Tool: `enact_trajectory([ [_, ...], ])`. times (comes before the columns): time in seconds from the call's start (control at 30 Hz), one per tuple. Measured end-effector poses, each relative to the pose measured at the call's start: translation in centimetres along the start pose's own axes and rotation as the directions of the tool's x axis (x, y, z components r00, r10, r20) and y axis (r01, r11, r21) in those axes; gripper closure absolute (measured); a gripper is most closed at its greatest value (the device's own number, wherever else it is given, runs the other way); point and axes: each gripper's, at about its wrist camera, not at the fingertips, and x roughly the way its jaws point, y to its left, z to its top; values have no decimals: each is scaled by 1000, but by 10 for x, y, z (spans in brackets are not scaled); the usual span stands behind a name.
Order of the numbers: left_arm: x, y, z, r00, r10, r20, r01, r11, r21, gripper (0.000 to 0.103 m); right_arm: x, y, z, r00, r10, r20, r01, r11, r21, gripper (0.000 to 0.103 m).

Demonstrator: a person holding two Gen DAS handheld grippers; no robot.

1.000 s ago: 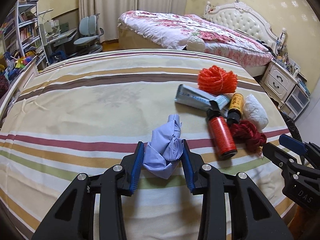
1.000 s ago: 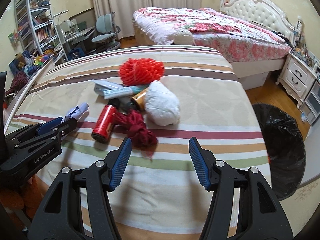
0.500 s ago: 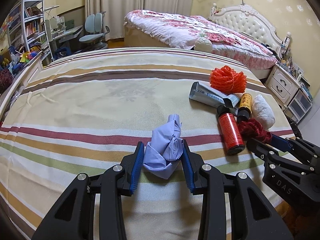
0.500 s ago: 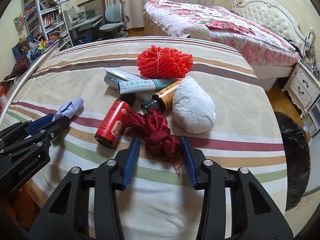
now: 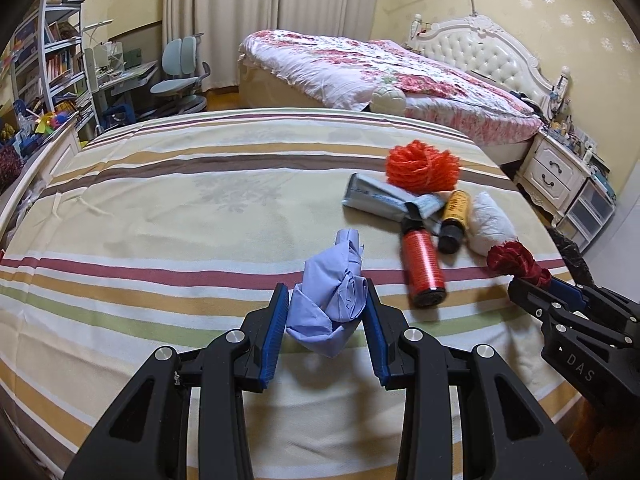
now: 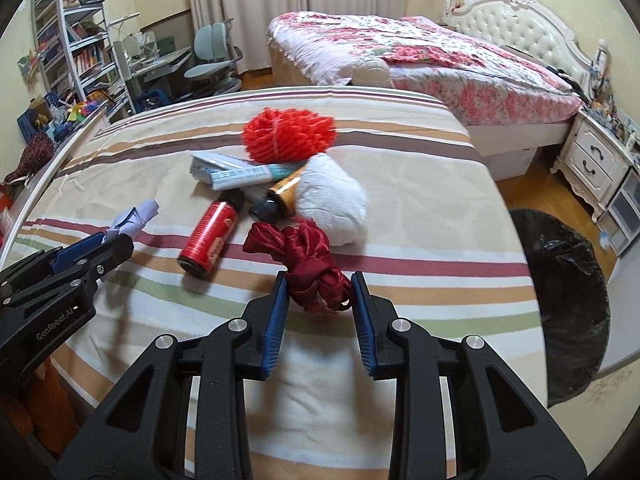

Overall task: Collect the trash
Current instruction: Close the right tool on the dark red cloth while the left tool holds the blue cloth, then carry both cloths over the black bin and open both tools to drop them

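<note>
Two grips — right hand-held gripper (image 6: 319,294) closing on dark-red cloth knot (image 6: 308,258), left hand-held gripper (image 5: 326,312) clamping blue wad (image 5: 334,292).

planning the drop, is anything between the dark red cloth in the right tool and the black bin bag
Nothing visible. The right tool is closing on the dark red cloth; toward the black bin bag lies only bare striped bedspread and the bed's edge. The white bundle sits behind that path.

the black bin bag (image 6: 568,304) is half cut off in the left wrist view, labels unreadable.
</note>
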Motion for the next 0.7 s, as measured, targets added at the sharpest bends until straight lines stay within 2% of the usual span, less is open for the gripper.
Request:
enact_trajectory([
  [0.4,-7,-69,6,995,-99,30,96,991,88,66,-29,-77,-6,990,-133,43,126,983,134,72],
  [0.7,4,-151,11,979,-202,15,195,961,195,66,-42,-141,-14,969,-242,48,225,945,239,72],
])
